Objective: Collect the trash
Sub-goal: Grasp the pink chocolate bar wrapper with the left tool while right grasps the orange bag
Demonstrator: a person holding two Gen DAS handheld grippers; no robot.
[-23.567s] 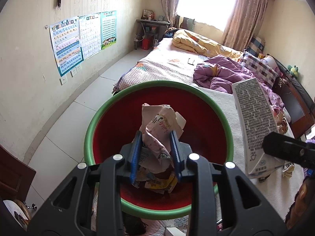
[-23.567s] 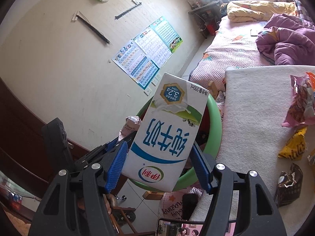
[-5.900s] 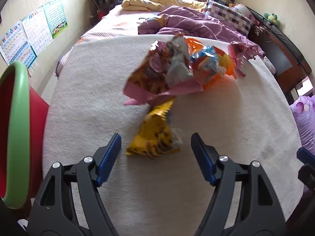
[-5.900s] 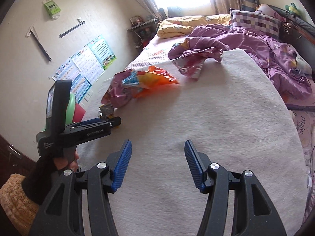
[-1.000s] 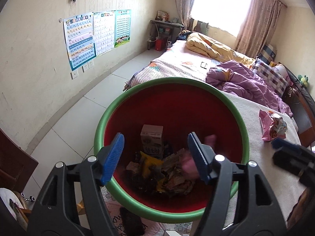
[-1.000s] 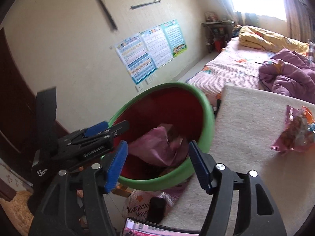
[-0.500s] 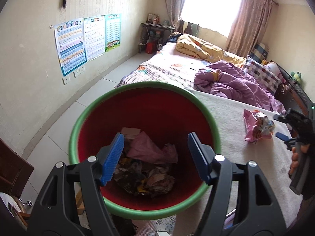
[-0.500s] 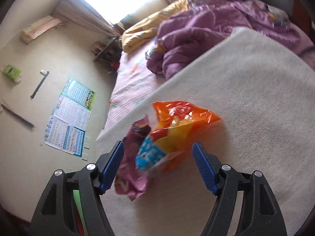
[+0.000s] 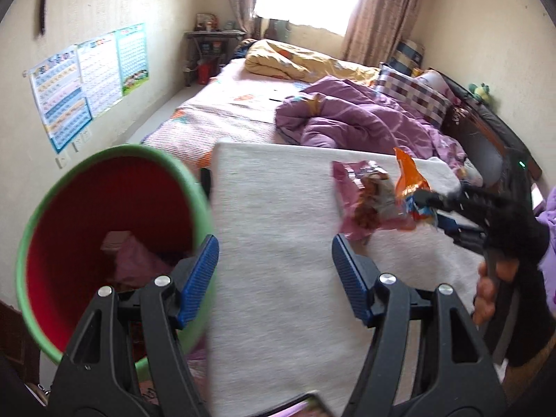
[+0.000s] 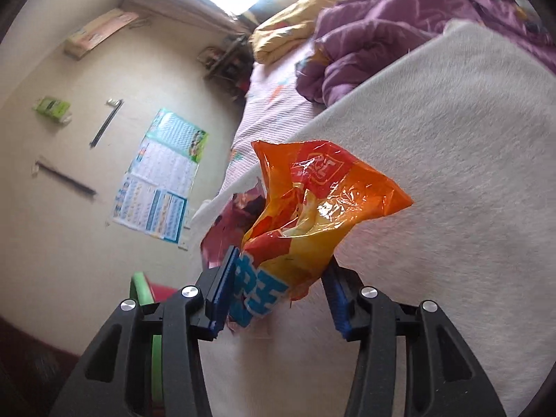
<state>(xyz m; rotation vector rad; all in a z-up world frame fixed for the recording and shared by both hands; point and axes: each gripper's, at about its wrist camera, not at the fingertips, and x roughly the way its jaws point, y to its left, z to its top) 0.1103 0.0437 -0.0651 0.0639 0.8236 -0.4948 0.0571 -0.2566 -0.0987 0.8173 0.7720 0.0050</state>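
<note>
Just beside orange wrapper [image 10: 312,201], pink wrapper [image 10: 226,232]

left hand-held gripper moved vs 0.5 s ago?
Yes. The left hand-held gripper swung right: the red bin now sits left of it, the white mat ahead.

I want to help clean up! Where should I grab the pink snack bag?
Grab the pink snack bag by its flat left edge, coming from the bin side. The right gripper is shut on the orange bag against its other side.
</note>
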